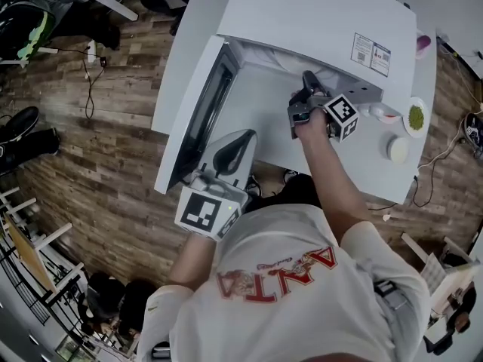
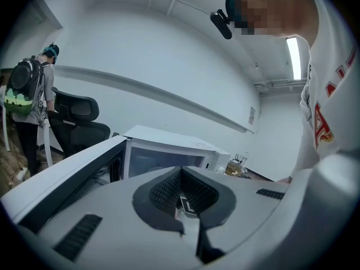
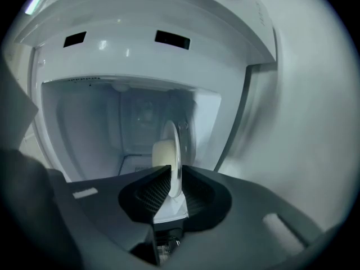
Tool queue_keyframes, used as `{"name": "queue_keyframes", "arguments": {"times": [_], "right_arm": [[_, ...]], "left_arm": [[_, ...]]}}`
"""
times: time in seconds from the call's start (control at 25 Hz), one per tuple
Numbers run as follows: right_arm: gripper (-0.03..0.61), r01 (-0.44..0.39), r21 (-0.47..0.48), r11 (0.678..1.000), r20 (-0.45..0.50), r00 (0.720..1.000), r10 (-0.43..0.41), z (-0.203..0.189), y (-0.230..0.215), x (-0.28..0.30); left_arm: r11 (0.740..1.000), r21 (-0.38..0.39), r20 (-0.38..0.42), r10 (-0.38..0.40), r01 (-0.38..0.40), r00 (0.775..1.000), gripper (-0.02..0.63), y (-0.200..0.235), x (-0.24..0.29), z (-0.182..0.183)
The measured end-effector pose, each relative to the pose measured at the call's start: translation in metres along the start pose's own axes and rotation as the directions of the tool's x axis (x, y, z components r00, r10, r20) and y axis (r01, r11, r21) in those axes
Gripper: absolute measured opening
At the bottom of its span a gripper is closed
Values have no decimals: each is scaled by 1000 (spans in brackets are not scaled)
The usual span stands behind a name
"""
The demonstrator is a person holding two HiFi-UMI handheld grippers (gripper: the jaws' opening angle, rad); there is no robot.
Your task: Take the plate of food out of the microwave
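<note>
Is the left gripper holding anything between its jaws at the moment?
No, the left gripper view shows the left gripper with its jaws closed together and nothing between them.

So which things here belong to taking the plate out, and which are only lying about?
Job: microwave, its open door, plate, food on it, right gripper, jaws closed on the plate's rim.
Lying about: small green-filled dish, white round thing beside it.

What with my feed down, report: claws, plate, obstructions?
Right claw clamped on plate rim; plate, food on it, inside microwave. Left claw shut, empty, beside open door. Way out looks clear.
</note>
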State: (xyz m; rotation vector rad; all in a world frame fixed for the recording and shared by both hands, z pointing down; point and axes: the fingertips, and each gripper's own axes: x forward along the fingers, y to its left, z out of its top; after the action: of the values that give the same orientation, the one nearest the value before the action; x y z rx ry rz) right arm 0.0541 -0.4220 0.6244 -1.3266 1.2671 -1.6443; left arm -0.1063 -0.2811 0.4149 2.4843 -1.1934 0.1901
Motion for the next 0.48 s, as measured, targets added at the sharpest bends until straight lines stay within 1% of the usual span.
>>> {"name": "queue_keyframes", "arguments": {"times": [0.16, 0.48], "right_arm": [[17, 14, -9, 1000, -3, 1000, -14, 1, -3, 1], [17, -2, -29, 1000, -26, 1000, 2, -4, -1, -8]], "left_arm": [[1000, -5, -6, -5, 5, 1000, 9, 2, 0, -2], [1000, -9, -13, -12, 12, 1000, 9, 0, -5, -6]]}}
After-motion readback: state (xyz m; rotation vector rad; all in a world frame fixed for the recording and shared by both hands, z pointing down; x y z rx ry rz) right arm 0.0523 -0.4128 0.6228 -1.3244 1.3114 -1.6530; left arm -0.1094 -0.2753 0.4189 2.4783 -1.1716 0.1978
